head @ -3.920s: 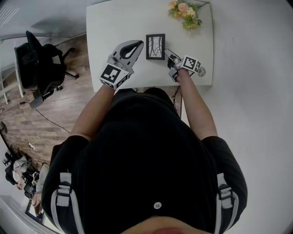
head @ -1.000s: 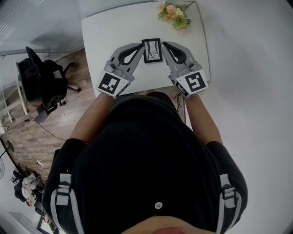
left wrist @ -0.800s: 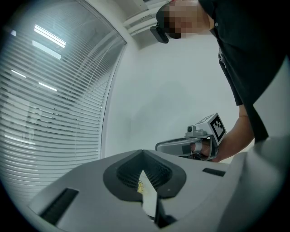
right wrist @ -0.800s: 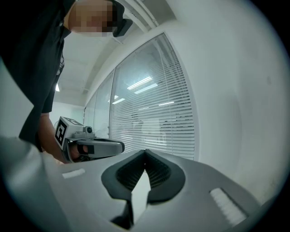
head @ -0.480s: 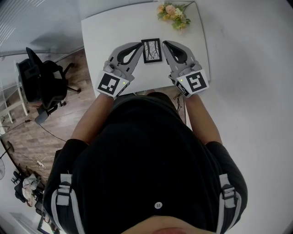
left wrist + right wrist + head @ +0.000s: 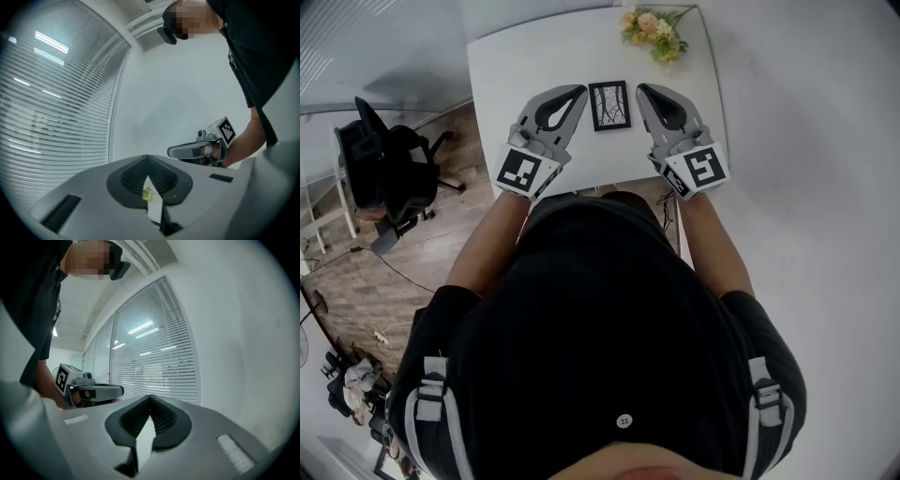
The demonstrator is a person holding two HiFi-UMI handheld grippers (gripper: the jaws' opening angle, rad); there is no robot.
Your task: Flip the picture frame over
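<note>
**Frame flat between two closed grippers**

The picture frame (image 6: 609,105) lies picture-side up on the white table (image 6: 516,56), between your left gripper (image 6: 577,91) and your right gripper (image 6: 641,90) — both have their jaws pressed together on nothing. Whether either tip touches the frame's edge is too small to tell. Your torso hides the table's near edge, and neither gripper view catches the frame.

1. The right grey two-jaw gripper (image 6: 642,91) is leaving its earlier spot in front and to the right of the black rectangular picture frame (image 6: 609,105) and is now lying just beside the frame's right edge.
2. The left grey two-jaw gripper (image 6: 581,91) is drawing level with the frame's left edge.
</note>
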